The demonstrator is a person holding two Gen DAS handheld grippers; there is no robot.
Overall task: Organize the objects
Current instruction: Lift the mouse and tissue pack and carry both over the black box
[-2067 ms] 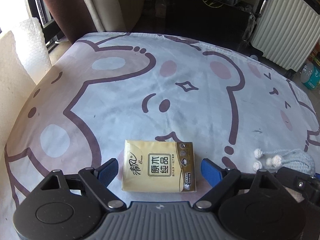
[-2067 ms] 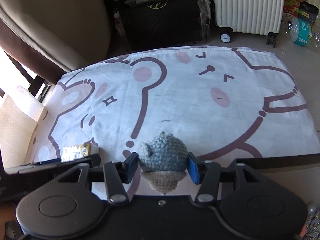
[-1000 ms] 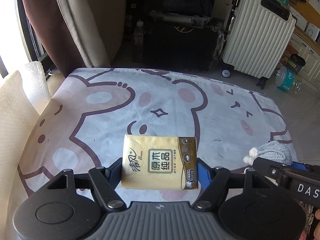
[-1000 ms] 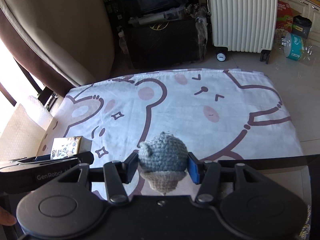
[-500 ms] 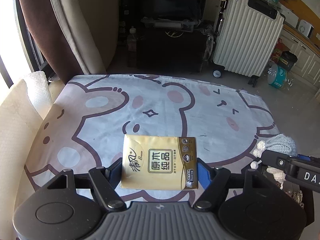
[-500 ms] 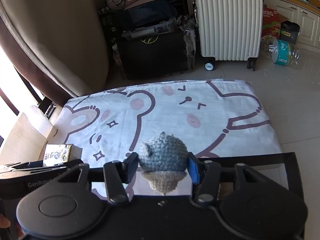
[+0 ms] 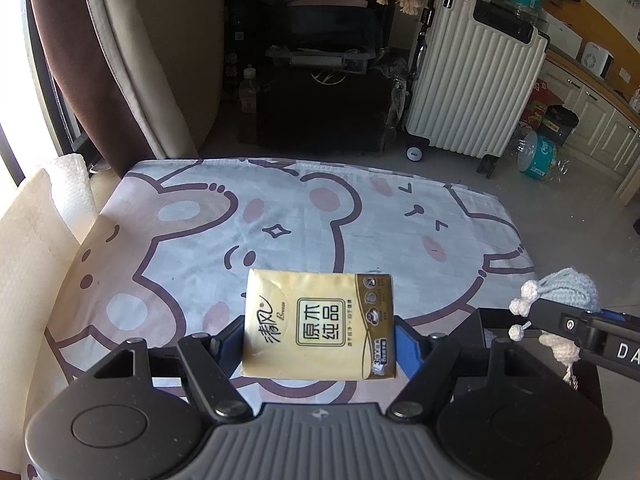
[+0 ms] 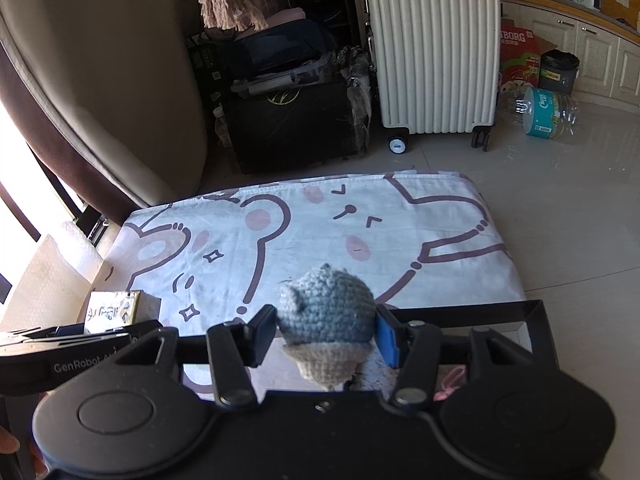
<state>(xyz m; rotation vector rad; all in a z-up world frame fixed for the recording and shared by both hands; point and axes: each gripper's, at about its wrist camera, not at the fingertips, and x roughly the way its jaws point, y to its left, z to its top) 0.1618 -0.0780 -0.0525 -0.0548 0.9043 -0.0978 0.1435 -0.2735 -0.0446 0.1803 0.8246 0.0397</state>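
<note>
Beyond bear-print sheet (image 7: 304,216), white suitcase (image 7: 472,92); left tongs (image 7: 320,338) clamping tissue pack (image 7: 318,328), right tongs (image 8: 326,334) clamping crochet toy (image 8: 326,312).

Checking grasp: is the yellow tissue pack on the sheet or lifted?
Lifted. The yellow tissue pack is clamped between the left gripper's fingers, above the bear-print sheet.

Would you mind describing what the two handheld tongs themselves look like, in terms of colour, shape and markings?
Both tongs are matte black plastic. The left tongs have a ribbed grey centre panel, two round discs, triangular cut-outs in the linkage arms, silver pivot screws and blue fingertip pads. The right tongs look alike, with a blue pad and a thin black cable. White lettering reads "GenRobot" on the left, "DA" on the right.
</note>
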